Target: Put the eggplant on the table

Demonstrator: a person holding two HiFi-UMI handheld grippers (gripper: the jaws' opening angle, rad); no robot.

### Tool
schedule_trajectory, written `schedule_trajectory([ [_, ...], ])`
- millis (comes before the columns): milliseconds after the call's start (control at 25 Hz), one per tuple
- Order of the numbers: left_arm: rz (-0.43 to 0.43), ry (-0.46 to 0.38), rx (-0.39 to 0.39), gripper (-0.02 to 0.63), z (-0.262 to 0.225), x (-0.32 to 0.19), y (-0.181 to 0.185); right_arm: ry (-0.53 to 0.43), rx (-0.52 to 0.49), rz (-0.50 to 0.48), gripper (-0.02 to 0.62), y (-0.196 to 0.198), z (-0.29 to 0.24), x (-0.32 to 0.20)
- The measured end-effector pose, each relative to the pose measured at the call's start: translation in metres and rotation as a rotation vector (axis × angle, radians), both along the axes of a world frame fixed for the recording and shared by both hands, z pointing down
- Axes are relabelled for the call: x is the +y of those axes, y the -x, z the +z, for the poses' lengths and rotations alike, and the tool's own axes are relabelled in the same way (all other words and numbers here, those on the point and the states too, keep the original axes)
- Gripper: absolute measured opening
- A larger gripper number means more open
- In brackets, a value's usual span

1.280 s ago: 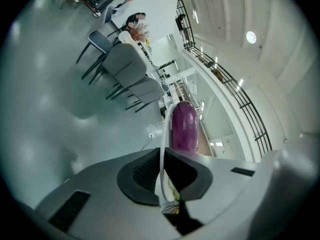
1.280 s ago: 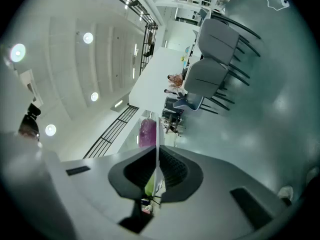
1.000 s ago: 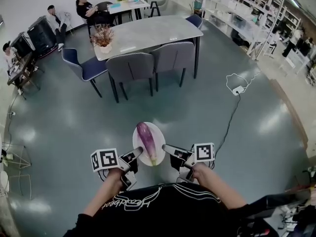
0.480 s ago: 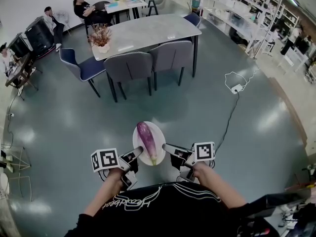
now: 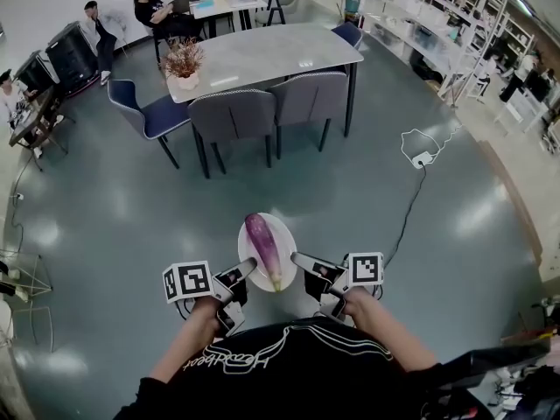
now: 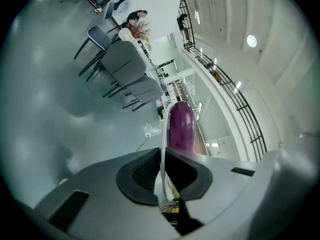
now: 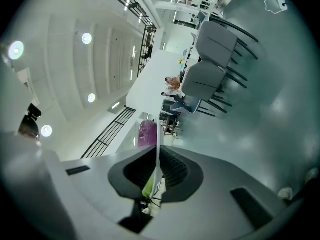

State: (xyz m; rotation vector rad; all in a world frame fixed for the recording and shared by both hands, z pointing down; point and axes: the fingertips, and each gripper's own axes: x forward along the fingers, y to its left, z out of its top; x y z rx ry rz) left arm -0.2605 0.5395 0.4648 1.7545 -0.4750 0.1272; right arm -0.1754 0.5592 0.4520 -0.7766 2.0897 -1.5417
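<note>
While we stand on the grey floor [image 5: 105, 226], well apart from the bench [image 5: 262, 55], the eggplant [image 5: 265, 248] lies on a white plate [image 5: 286, 241] that we carry in the air just in front of our body. It is purple and lies lengthwise away from us, with its greenish end nearer to us. It takes up most of the plate.

We hold the plate from both sides. Our left gripper [image 5: 247, 268] has the near left rim, and its view shows the jaws drawn narrow with the thin white edge pinched between the pads and the eggplant rising just beyond. Our right gripper [image 5: 299, 259] has the near right rim; its view shows the same narrow hold, the plate edge-on between the pads and the eggplant past it. Each gripper's marker cube sits just outside our hands.

Ahead of us, the bench is a long grey top with a potted plant [image 5: 184, 62] at its left end. Two grey chairs [image 5: 232, 116] are pushed in on our side, and a blue one stands at the left corner. To the right, a black cable [image 5: 407, 208] runs across the floor to a white power strip [image 5: 422, 158], and shelves [image 5: 446, 33] line the far right wall. People [image 5: 157, 16] sit at the far left, beyond the bench.
</note>
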Motion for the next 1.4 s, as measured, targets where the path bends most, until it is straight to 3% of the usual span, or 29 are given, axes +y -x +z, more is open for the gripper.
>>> schedule_trajectory([
  [360, 0.003, -0.008, 0.026, 0.025, -0.011, -0.014, -0.012, 0.001, 0.035, 0.007, 0.025, -0.016, -0.005, -0.014],
  [720, 0.009, -0.035, -0.001, 0.025, -0.015, -0.054, -0.040, -0.030, -0.039, 0.015, 0.025, -0.042, -0.008, -0.054],
  [1000, 0.012, -0.031, -0.020, 0.025, -0.005, -0.112, -0.102, 0.002, -0.055, 0.025, 0.025, -0.104, 0.007, -0.113],
  [1240, -0.018, 0.023, -0.019, 0.025, 0.003, -0.176, -0.174, 0.043, -0.064, 0.006, 0.025, -0.177, 0.014, -0.179],
  [1400, -0.031, 0.013, -0.030, 0.025, -0.004, -0.223, -0.223, 0.029, -0.057, -0.019, 0.025, -0.227, 0.008, -0.229],
])
